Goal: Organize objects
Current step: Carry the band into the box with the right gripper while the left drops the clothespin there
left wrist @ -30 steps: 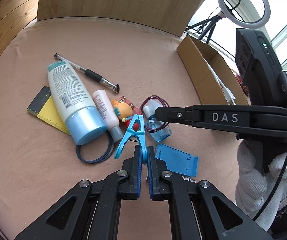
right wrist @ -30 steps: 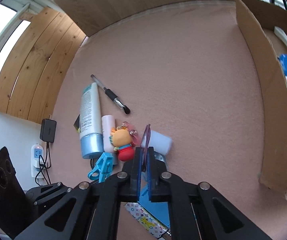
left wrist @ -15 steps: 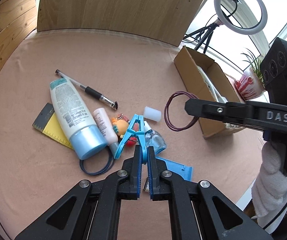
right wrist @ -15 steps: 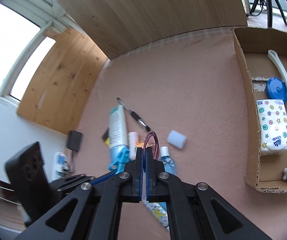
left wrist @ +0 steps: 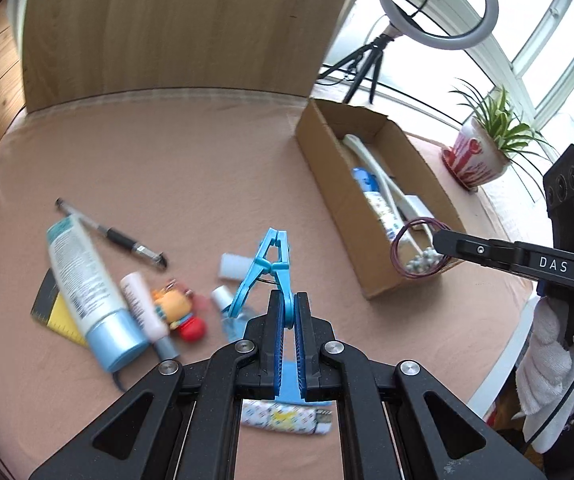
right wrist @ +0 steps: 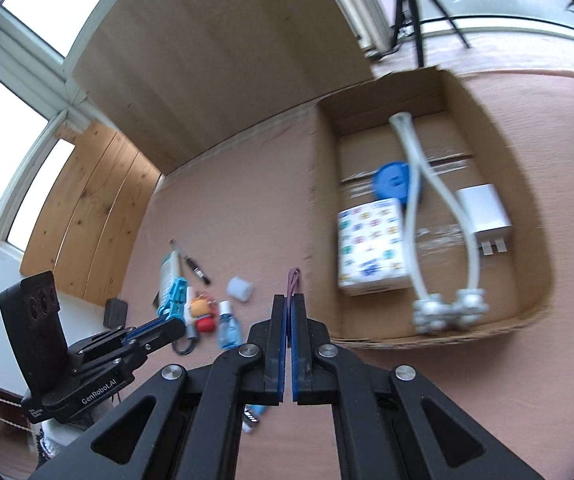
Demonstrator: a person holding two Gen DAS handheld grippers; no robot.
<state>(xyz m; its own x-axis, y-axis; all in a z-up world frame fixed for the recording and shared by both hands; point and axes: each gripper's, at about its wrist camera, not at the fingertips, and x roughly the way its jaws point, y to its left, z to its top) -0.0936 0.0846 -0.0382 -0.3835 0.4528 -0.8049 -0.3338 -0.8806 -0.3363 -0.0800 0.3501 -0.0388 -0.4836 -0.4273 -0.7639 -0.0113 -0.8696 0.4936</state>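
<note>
A pink cloth-covered table [left wrist: 207,152] fills both views, with a wooden panel [left wrist: 167,28] standing along its far edge. On the right side of the table sits an open cardboard box [right wrist: 527,184], which holds a patterned tissue pack [right wrist: 371,256], a white two-pronged massager [right wrist: 427,216], a white charger plug [right wrist: 485,212] and a blue round lid [right wrist: 393,180].

The left gripper [left wrist: 289,312] is raised above the clutter at the left, its jaws pressed on one handle of a light blue clothespin [left wrist: 265,272], which sticks out forward and clear of the table. The right gripper [right wrist: 288,312] is at the near left corner of the box, jaws closed on a purple hair tie [left wrist: 417,248]; in the left wrist view the loop hangs over the box's near end, above the massager's beaded tips.

On the table at the left lie a large tube with a pale blue cap [left wrist: 87,284], a yellow-and-black ruler [left wrist: 53,312] partly under it, a black pen [left wrist: 115,234] beyond it, a small pink bottle [left wrist: 143,308], a cartoon figure keychain [left wrist: 179,308], a small clear blue bottle [left wrist: 229,316] and a white cap [left wrist: 233,266]. Nearest the left gripper, a blue stand [left wrist: 287,390] and a patterned packet [left wrist: 287,420] lie partly hidden behind its fingers.
</note>
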